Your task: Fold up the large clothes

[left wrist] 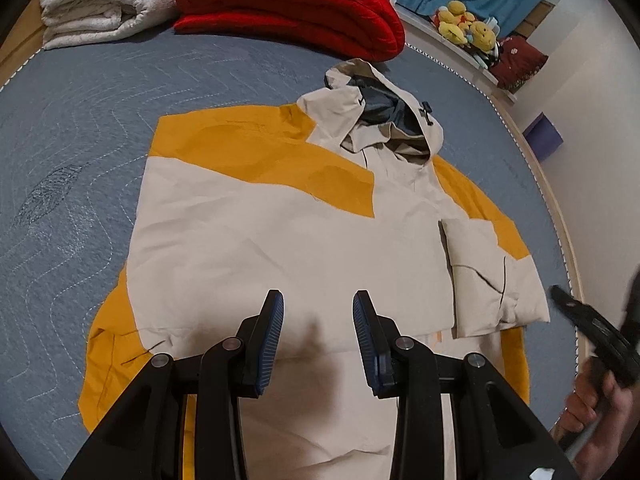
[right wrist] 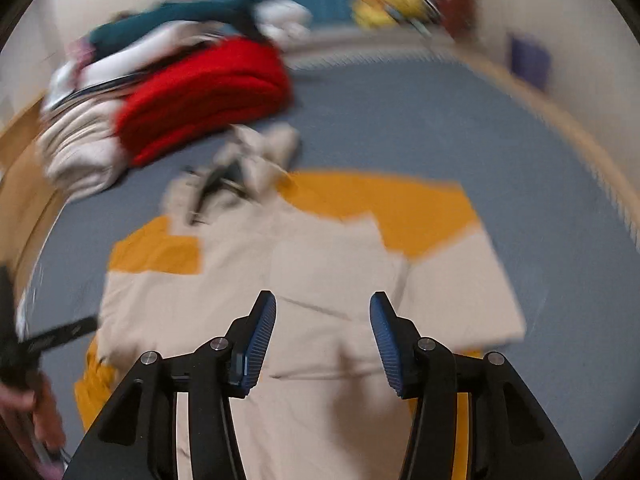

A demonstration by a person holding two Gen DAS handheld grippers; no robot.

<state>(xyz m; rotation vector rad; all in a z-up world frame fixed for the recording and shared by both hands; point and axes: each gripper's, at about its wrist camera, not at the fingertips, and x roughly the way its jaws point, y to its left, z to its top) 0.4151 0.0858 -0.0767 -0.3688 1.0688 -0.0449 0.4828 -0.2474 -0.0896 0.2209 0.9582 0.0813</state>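
Fabric filled most of what we saw: a beige and mustard-yellow hooded jacket [left wrist: 280,232] lay spread flat on the grey-blue quilted bed cover [left wrist: 80,140], its hood [left wrist: 376,116] pointing away from us toward the far end of the bed. One sleeve [left wrist: 492,276] was folded in across the body on the right side of the left wrist view, its cuff end lying over the beige front panel.

We held the left gripper [left wrist: 318,320] above the lower hem of the jacket with its jaws parted, the blue ribbed pads [left wrist: 272,340] well apart and nothing between them. A soft shadow fell on the cloth just beneath it. We could not tell whether the fingertips touched the fabric.

We held the right gripper [right wrist: 323,320] likewise spread wide and empty, hovering over the near part of the jacket [right wrist: 320,280]. Its view was smeared by motion blur, so finer detail of the cloth was lost. At the right edge of the left wrist view we saw the right hand [left wrist: 600,412] wrapped around its black tool handle, beside the jacket's edge.

At the far end of the bed sat a folded red blanket [left wrist: 292,8], and just beside it a folded cream-white blanket [left wrist: 96,12]. On a ledge beyond the bed edge we saw yellow plush toys [left wrist: 468,24], and near the wall a purple box [left wrist: 544,140].
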